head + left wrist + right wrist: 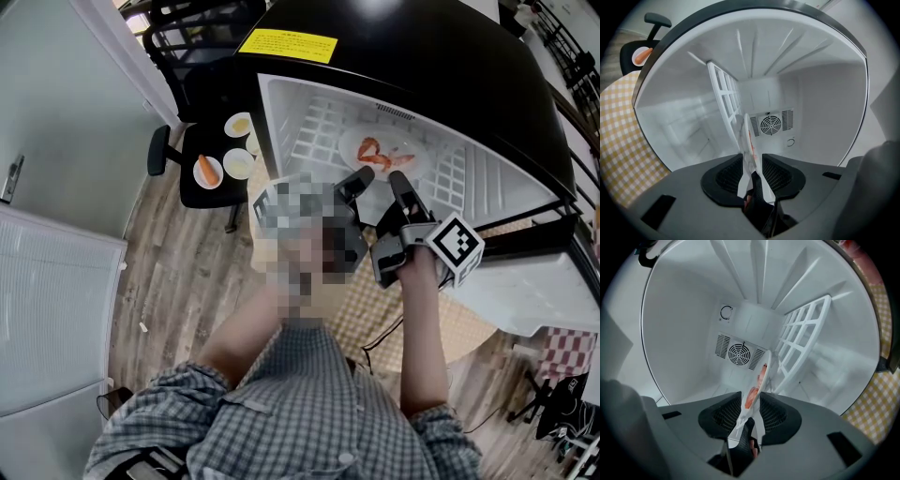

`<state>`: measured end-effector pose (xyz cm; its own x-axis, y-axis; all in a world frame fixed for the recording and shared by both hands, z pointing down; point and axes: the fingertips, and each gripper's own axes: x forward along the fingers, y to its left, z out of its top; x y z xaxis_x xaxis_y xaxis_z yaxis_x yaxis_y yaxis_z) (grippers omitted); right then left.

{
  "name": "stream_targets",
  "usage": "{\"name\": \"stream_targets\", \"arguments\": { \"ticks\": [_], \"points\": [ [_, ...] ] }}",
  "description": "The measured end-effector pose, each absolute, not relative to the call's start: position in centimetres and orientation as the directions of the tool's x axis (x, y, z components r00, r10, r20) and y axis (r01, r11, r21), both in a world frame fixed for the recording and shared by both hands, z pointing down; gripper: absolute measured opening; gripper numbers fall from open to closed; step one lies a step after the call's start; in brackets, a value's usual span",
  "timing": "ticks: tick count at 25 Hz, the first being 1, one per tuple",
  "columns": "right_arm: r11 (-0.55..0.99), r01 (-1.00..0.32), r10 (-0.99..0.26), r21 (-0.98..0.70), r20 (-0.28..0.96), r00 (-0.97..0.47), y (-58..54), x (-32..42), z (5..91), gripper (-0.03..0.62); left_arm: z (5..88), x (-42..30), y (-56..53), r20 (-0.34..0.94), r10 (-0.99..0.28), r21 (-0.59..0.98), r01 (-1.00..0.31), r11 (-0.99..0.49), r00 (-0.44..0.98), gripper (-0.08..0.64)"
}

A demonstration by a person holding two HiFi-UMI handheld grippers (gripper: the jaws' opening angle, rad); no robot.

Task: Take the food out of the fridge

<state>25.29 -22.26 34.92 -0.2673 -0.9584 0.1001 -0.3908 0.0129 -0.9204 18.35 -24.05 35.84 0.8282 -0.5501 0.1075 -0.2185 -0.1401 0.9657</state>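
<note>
Reaching into the fridge (403,66) with both grippers. One plate (422,150) of food (372,153) sits on the wire shelf (314,131) inside, not yet lifted. Left gripper (753,157): fingers (726,176) released, plate rim standing between them, not pinched. Right gripper (751,393): same, fingers apart around another part of the rim. Several small plates (238,162) already rest on the chair (211,197) beside the fridge, so I judge most of the job done. Left to do: clamp both sides, draw this plate out level, set it down.
</note>
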Motion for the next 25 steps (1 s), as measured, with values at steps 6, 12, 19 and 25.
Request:
{"name": "stream_targets", "arguments": {
  "ticks": [6,12,19,25],
  "points": [
    [-0.03,-0.4,-0.953,-0.916,0.147,-0.265,-22.3,25.7,35.9,0.046,36.1,18.3,-24.0,0.124,-0.54,0.963,-0.231,-0.135,0.832,0.1],
    [-0.027,-0.366,-0.95,-0.93,0.138,-0.28,-22.0,25.3,35.8,0.044,35.8,18.2,-24.1,0.109,-0.55,0.967,-0.216,-0.133,0.828,0.1],
    [-0.014,-0.352,-0.942,-0.936,0.13,-0.308,-21.0,24.5,35.4,0.04,35.5,17.8,-24.4,0.108,-0.566,0.969,-0.214,-0.125,0.817,0.097],
    [-0.011,-0.393,-0.94,-0.919,0.144,-0.309,-19.9,23.9,35.4,0.04,35.9,17.5,-24.1,0.117,-0.566,0.973,-0.209,-0.099,0.816,0.067]
  ]
}}
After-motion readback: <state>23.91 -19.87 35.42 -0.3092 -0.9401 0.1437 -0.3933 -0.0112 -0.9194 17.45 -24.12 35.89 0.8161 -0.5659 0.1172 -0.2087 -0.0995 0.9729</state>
